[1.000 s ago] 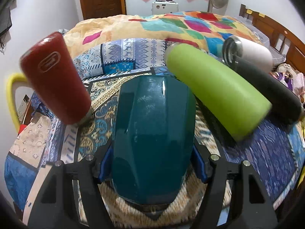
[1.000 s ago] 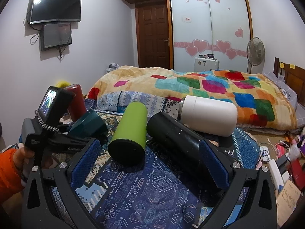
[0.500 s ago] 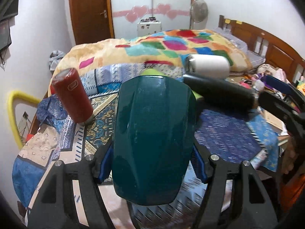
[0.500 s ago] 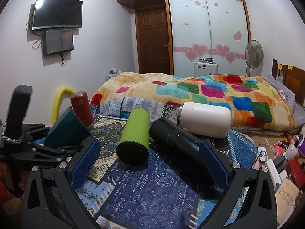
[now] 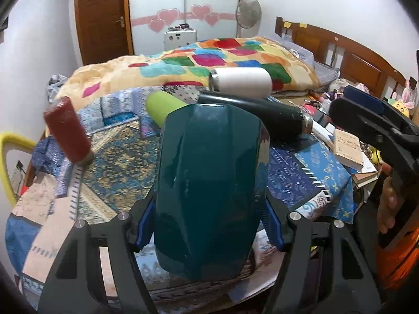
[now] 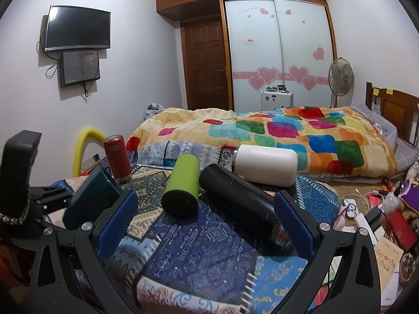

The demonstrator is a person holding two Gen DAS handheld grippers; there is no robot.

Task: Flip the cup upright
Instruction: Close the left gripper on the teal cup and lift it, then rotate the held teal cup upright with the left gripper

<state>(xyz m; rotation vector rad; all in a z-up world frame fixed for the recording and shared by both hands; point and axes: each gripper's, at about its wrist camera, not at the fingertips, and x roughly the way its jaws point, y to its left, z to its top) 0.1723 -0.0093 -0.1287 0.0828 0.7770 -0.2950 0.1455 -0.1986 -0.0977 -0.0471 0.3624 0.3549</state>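
Observation:
My left gripper [image 5: 209, 222] is shut on a dark teal cup [image 5: 209, 188], held lifted and tilted above the near edge of the patterned table cloth [image 5: 120, 162]. The same teal cup [image 6: 90, 198] shows at the left of the right wrist view. My right gripper [image 6: 204, 225] is open and empty, above the blue cloth [image 6: 199, 246], with a black bottle [image 6: 235, 201] lying between its fingers further off. A lime green cup [image 6: 183, 183], the black bottle and a white cup [image 6: 267, 164] lie on their sides. A red cup [image 6: 116, 157] stands at the back left.
A bed with a bright patchwork blanket [image 6: 275, 136] lies behind the table. Books and clutter [image 6: 387, 225] cover the floor at the right. A yellow hoop [image 6: 83, 144] leans at the left wall. My right gripper also shows at the right of the left wrist view [image 5: 371, 123].
My left gripper has lifted the teal cup up and back from the table, and the view has swung right. My right gripper has risen a little and stayed open.

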